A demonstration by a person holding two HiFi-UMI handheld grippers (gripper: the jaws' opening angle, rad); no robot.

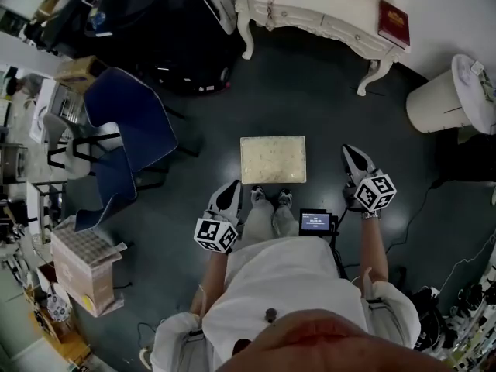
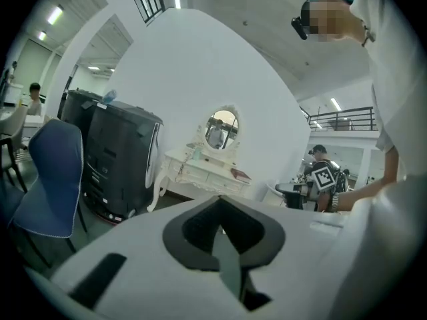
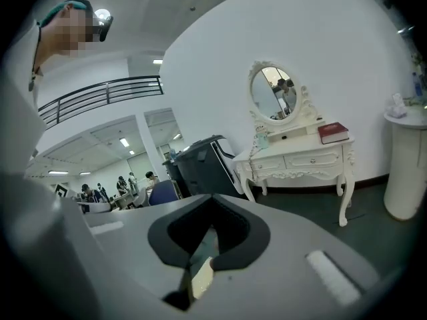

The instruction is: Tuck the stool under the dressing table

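The stool [image 1: 273,160], with a cream cushioned top, stands on the dark floor just ahead of the person's feet. The white dressing table [image 1: 325,12] is against the far wall with open floor between it and the stool. It also shows in the left gripper view as the dressing table [image 2: 203,172] and in the right gripper view as the dressing table [image 3: 300,160], with an oval mirror [image 3: 277,93]. My left gripper [image 1: 230,191] hangs shut and empty left of the stool's near edge. My right gripper [image 1: 353,153] is shut and empty to the stool's right. Neither touches the stool.
A blue chair [image 1: 128,142] stands to the left, a big black case [image 1: 170,29] beside the table's left leg, a white round bin [image 1: 448,99] at the right. A red book [image 1: 394,23] lies on the table. A cardboard box [image 1: 81,273] sits near left.
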